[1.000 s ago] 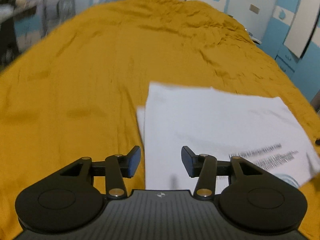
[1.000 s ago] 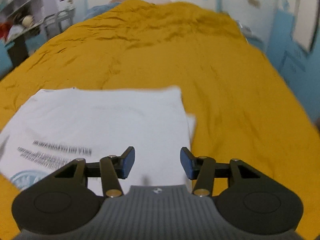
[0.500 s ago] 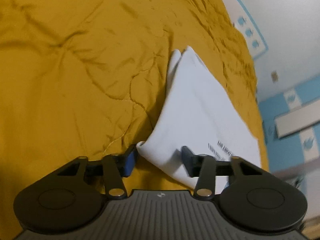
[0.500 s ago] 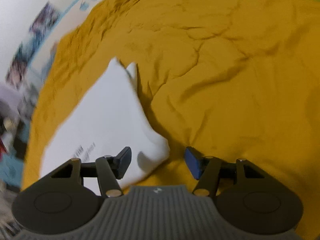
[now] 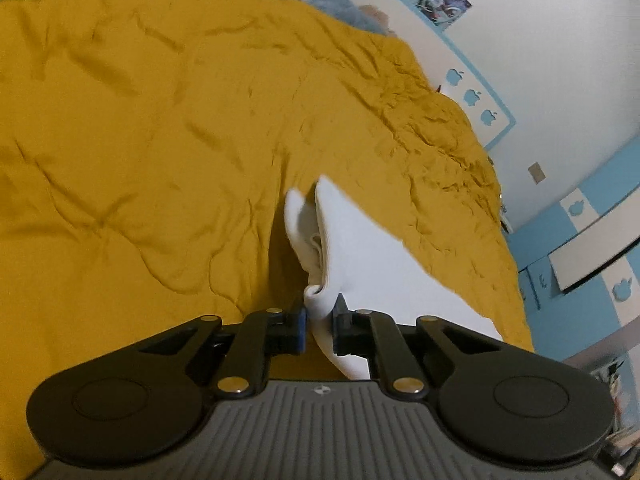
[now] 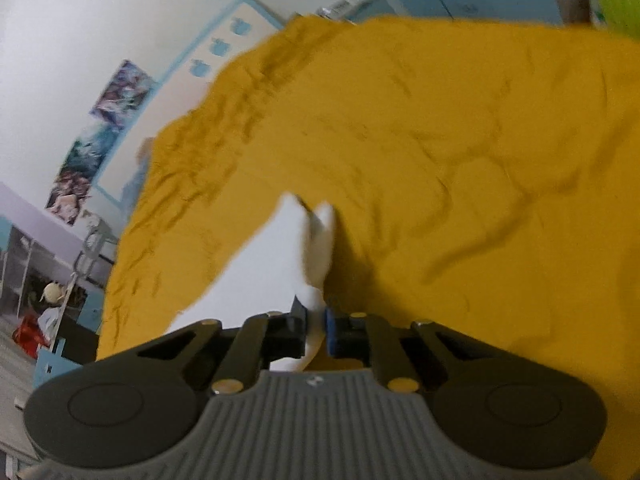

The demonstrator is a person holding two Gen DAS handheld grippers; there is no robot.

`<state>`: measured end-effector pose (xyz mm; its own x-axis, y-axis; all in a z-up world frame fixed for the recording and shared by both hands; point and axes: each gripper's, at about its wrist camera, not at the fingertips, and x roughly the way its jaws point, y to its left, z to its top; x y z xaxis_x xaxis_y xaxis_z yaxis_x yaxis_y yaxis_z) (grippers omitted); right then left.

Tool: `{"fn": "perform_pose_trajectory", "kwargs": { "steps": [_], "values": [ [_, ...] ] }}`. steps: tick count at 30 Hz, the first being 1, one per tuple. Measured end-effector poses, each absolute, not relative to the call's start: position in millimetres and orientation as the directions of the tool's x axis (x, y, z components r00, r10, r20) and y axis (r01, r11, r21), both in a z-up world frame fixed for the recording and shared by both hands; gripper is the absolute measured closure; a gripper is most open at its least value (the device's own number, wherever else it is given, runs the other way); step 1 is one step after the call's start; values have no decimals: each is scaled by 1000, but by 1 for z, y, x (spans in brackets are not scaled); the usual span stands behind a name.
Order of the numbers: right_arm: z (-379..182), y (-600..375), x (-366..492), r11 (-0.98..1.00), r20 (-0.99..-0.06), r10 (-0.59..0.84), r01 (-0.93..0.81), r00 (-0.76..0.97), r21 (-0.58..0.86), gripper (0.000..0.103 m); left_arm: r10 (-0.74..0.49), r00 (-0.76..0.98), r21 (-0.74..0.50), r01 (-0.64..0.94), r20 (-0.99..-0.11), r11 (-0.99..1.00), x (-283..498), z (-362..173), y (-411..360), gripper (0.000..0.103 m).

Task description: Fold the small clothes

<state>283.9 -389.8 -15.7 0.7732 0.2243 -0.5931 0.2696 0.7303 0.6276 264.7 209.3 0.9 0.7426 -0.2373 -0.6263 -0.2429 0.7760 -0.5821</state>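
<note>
A folded white T-shirt (image 5: pixel 360 256) lies on the mustard yellow bedspread (image 5: pixel 140 152). My left gripper (image 5: pixel 320 316) is shut on its near left corner, and the cloth bunches between the jaws. My right gripper (image 6: pixel 316 320) is shut on the near right corner of the same T-shirt (image 6: pixel 276 264). The shirt's layered side edge runs away from each gripper toward the far corners. The printed text on the shirt is hidden in both views.
The bedspread (image 6: pixel 460 160) is wrinkled all around the shirt. A white wall with blue apple stickers (image 5: pixel 472 98) and posters (image 6: pixel 120 96) stands behind the bed. Blue cabinets (image 5: pixel 580 240) stand at the bed's right side, shelves and clutter (image 6: pixel 52 300) at its left.
Both grippers have closed from open onto the shirt's near corners. Both cameras have tilted, and the corners look slightly lifted off the bed.
</note>
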Motion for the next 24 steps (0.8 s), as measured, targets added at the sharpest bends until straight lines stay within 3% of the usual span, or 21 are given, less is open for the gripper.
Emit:
{"fn": "perform_pose_trajectory", "kwargs": {
  "steps": [5,10,16,21,24],
  "values": [
    [11,-399,243,771,-643,216,276,735,574,100,-238,685,-518,-236,-689,822,232,5,205,91],
    [-33,-395,205,794,-751,192,350,631,497,101,-198,574,-440,-319,-794,840,219,-52,198,91],
    [-68,-387,204,839,-793,140,354,593,413,102,-147,543,-361,-311,-827,879,227,-77,184,87],
    [-88,-392,203,829,-793,159,356,588,431,103,-135,528,-334,-303,-839,893,216,-80,188,81],
    [-81,-391,206,851,-796,156,329,585,409,96,-144,514,-334,-297,-845,895,214,-68,194,75]
  ]
}}
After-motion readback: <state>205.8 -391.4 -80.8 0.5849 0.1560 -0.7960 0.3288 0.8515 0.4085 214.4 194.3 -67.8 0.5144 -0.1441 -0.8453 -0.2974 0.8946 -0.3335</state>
